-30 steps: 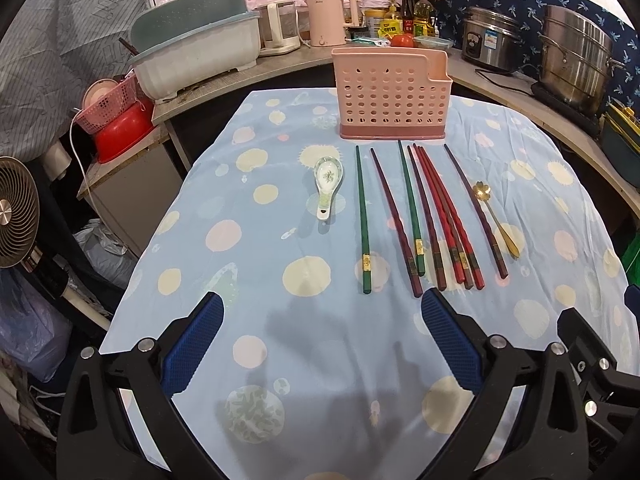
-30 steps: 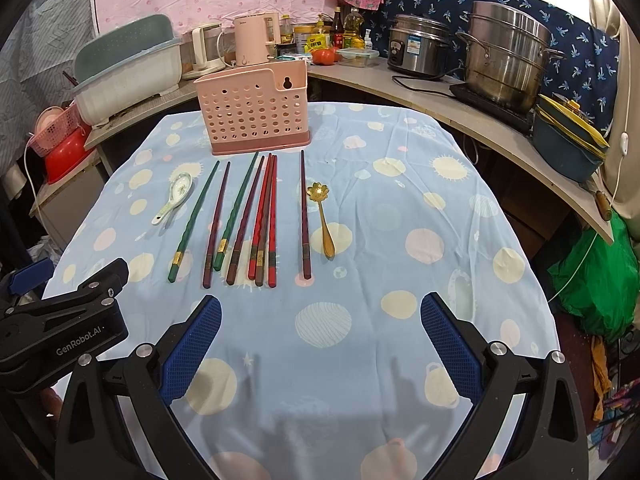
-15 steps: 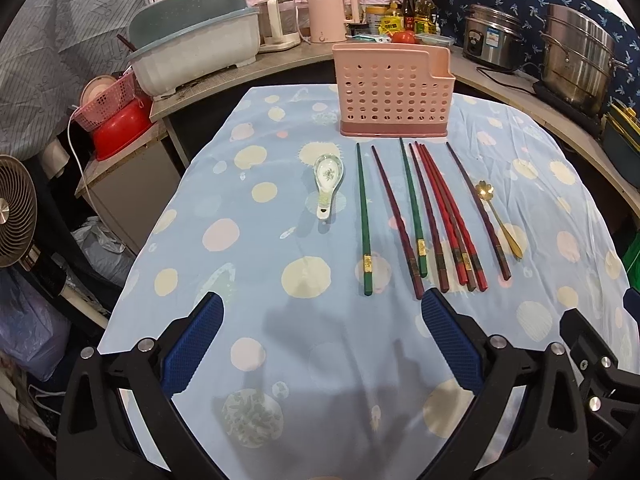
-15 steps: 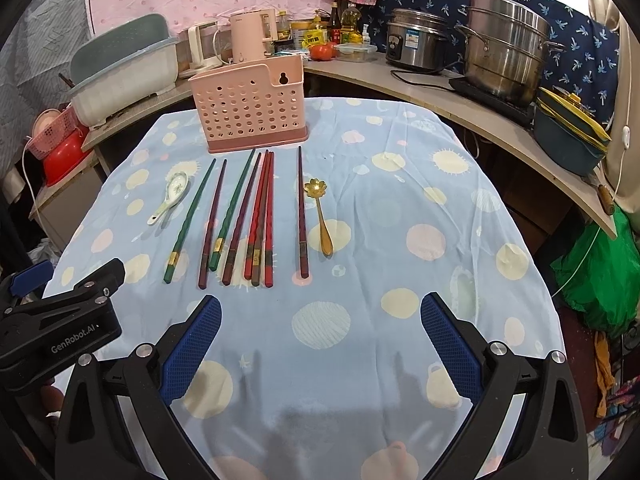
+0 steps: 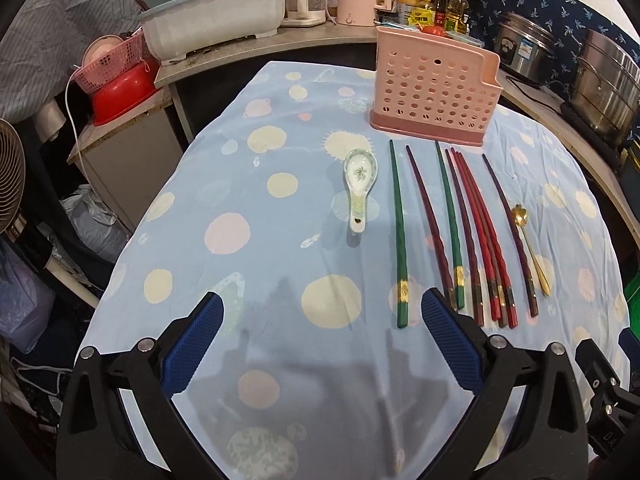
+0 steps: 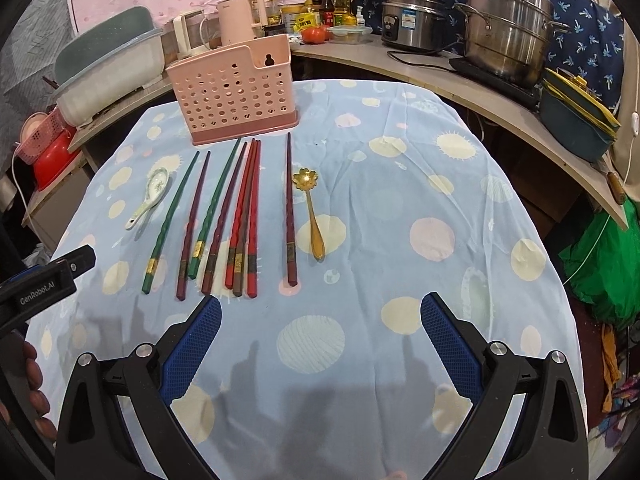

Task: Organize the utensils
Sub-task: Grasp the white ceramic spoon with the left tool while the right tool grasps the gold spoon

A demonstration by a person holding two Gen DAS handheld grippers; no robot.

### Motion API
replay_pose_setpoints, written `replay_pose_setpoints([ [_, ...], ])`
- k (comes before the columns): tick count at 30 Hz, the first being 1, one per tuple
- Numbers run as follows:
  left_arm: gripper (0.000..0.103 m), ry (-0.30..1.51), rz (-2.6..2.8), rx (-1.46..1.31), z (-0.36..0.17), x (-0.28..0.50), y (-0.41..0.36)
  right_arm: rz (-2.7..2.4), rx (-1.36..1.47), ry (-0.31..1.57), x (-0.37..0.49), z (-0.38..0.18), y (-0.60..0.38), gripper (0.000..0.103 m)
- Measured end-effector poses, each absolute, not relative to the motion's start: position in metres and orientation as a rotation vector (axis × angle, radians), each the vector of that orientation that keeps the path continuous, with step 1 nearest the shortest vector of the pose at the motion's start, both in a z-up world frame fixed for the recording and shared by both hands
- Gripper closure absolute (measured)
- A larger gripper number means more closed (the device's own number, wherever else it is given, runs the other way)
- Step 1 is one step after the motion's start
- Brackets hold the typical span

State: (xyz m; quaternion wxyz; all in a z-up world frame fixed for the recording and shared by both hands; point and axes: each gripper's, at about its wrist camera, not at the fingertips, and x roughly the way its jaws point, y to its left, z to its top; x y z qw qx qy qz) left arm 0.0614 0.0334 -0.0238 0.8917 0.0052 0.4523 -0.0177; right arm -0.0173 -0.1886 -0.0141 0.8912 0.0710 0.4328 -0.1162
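A pink perforated utensil holder [image 5: 434, 90] [image 6: 234, 92] stands at the table's far side. In front of it lie several chopsticks in a row: green [image 5: 399, 232] [image 6: 170, 220], dark red [image 5: 430, 220] and bright red [image 6: 250, 216]. A white ceramic spoon [image 5: 359, 184] [image 6: 148, 196] lies to their left. A gold spoon [image 5: 530, 248] [image 6: 312, 212] lies to their right. My left gripper [image 5: 322, 320] is open and empty, above the cloth short of the chopstick ends. My right gripper [image 6: 320, 320] is open and empty, near the chopsticks' near ends.
The table has a blue dotted cloth [image 6: 400, 200]. A counter curves behind it with kettles [image 6: 240, 20], a rice cooker [image 6: 416, 24], steel pots [image 6: 508, 24] and a grey tub [image 5: 212, 12]. A fan [image 5: 10, 176] stands at the left. The left gripper's body [image 6: 40, 284] shows in the right view.
Both grippers have moved forward toward the utensils, which now appear nearer. The left gripper has shifted a little to the left. Nothing on the table has moved.
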Motion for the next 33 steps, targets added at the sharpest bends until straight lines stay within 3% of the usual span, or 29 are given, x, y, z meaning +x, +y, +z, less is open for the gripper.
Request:
replay_pose_setpoints([
  [9,0.008,0.943,-0.054,0.021,-0.030,0.093,0.023,-0.264,0.158,0.903,0.016,-0.025,-0.206,0.009],
  [17,0.011,0.957,-0.072,0.022,-0.038,0.120,0.016,-0.261,0.170,0.940,0.045,-0.043,-0.218,0.033],
  [26,0.036,0.993,-0.121,0.011,-0.050,0.147,0.009,-0.232,0.172,0.984,0.063,-0.059,-0.220,0.054],
  [29,0.044,1.006,-0.139,0.006,-0.055,0.153,0.007,-0.228,0.176,0.995,0.067,-0.064,-0.220,0.057],
  [33,0.062,1.028,-0.168,-0.024,-0.060,0.160,0.009,-0.225,0.181,1.005,0.070,-0.069,-0.221,0.060],
])
